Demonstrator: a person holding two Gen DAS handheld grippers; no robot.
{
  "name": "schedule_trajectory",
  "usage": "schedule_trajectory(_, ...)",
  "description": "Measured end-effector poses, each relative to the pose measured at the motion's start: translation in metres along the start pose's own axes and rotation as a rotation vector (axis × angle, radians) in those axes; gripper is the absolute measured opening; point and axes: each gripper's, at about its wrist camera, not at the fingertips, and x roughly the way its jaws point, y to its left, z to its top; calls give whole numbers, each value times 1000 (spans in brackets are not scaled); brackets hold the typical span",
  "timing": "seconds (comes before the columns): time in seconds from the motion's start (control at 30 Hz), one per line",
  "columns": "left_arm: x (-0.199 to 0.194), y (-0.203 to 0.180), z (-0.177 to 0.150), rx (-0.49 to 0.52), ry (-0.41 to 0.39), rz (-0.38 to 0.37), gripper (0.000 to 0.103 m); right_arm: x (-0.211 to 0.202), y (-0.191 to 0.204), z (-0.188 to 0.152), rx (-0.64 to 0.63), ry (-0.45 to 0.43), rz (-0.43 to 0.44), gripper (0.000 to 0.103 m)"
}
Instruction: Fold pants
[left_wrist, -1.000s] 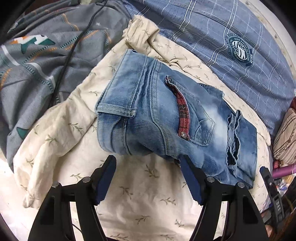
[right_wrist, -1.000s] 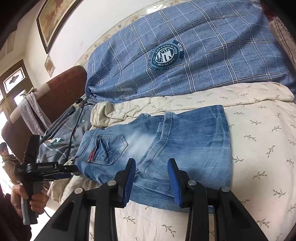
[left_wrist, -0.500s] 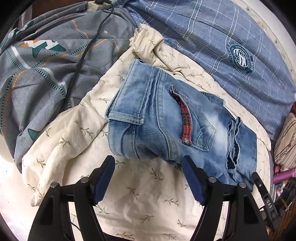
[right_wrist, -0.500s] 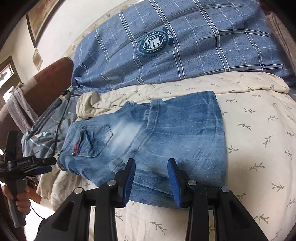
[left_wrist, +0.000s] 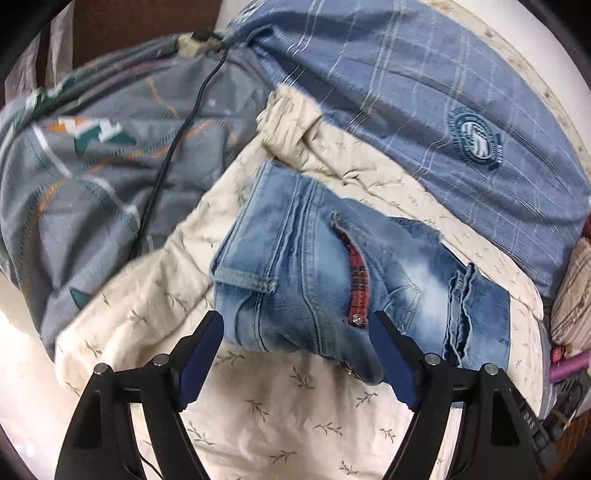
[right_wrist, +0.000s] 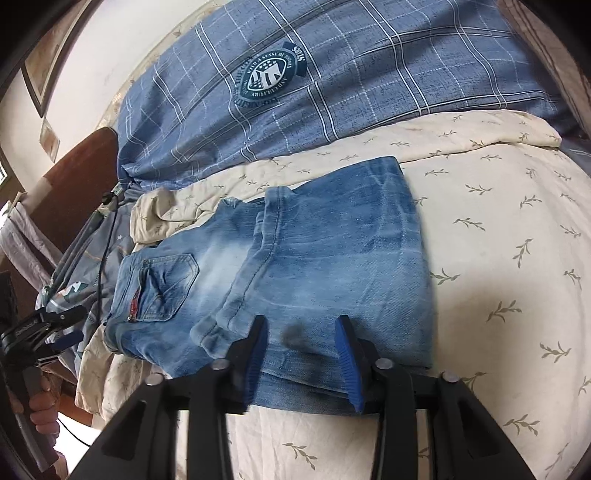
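Folded light-blue jeans (left_wrist: 314, 277) lie on a cream leaf-print blanket (left_wrist: 277, 413). A back pocket with red plaid trim faces up. My left gripper (left_wrist: 293, 321) hovers at the waist end with its jaws wide and opening. The denim edge lies just beyond the blue pads (left_wrist: 201, 354), which do not touch it. In the right wrist view the jeans (right_wrist: 332, 251) spread flat. My right gripper (right_wrist: 301, 326) stands over their near folded edge with jaws opening and flat denim under the gap, not pinched. A hand holds the left gripper (right_wrist: 55, 325) at far left.
A blue plaid duvet with a round badge (left_wrist: 443, 110) lies behind the jeans. A grey patterned quilt (left_wrist: 92, 177) with a black cable (left_wrist: 173, 147) across it sits at left. A brown headboard (right_wrist: 85, 158) rises beyond. A striped cushion (left_wrist: 572, 295) borders the right.
My left gripper has lifted and drawn back from the jeans, its jaws a little wider. My right gripper has dropped closer over the near edge of the denim.
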Motion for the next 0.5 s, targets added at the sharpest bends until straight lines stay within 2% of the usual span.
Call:
schedule_trajectory(0.07, 5, 3, -3, -32, 17, -20, 81, 0, 2, 0, -6, -4, -4, 46)
schedule_trajectory(0.5, 34, 2, -8, -81, 111, -35, 81, 3, 6, 0, -17, 0, -9, 46)
